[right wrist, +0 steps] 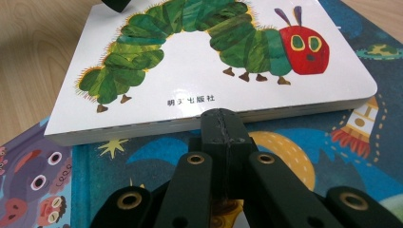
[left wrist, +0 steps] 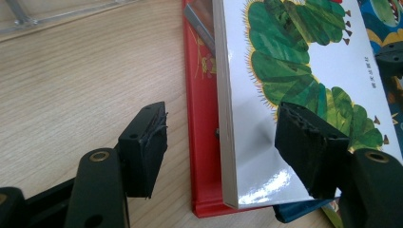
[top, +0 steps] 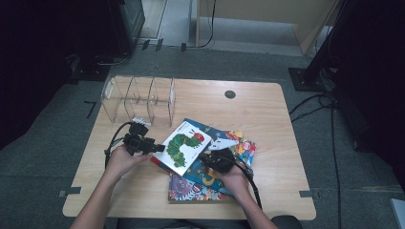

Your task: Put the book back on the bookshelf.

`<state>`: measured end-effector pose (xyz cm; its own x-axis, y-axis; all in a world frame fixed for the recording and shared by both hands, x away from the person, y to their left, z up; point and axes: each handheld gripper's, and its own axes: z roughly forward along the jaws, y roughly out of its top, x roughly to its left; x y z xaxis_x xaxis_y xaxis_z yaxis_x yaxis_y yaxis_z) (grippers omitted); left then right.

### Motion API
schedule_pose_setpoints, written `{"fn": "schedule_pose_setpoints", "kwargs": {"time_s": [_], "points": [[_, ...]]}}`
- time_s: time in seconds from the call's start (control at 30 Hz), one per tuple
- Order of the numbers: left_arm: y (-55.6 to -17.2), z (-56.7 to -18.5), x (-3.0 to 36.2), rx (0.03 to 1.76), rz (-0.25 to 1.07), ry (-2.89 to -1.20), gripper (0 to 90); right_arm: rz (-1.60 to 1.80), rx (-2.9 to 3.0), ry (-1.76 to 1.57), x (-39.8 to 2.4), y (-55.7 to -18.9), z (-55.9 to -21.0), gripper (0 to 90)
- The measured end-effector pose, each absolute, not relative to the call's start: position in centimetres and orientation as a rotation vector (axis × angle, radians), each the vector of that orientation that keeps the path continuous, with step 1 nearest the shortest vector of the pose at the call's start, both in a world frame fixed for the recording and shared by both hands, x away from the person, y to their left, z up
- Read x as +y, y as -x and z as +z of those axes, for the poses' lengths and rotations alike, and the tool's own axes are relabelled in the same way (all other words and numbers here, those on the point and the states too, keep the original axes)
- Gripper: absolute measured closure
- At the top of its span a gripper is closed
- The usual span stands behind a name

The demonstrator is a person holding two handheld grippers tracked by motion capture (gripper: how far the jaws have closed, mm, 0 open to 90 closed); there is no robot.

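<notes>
Caterpillar book (left wrist: 290, 71): spine corner lies between left gripper (left wrist: 228, 142) wide-open jaws, untouched, long axis running ahead; right gripper (right wrist: 223, 130) shut, empty, against its near edge.

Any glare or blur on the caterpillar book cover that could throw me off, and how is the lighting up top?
High view: dim overall, dark room edges, the caterpillar book stands out bright and small. Left gripper view: glossy white glare patches on the cover near its lower corner, left gripper jaws sharp. Right gripper view: soft sheen by the printed characters, right gripper jaws close and slightly soft; the wooden table behind is blurred.
</notes>
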<state>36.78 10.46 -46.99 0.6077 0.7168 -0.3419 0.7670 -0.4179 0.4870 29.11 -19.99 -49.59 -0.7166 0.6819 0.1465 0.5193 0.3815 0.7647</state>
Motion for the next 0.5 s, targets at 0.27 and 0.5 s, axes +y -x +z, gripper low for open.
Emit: {"fn": "schedule_pose_setpoints", "kwargs": {"time_s": [0.27,0.5], "points": [[-38.0,-47.5,9.3,1.134,-0.226,-2.249,27.3,1.255,2.448,-1.079,-19.9,-29.4,-49.6,90.0],[-38.3,-48.1,8.9,1.117,-0.319,-2.235,27.2,1.268,2.471,-1.062,-18.9,-29.9,-49.7,90.0]]}}
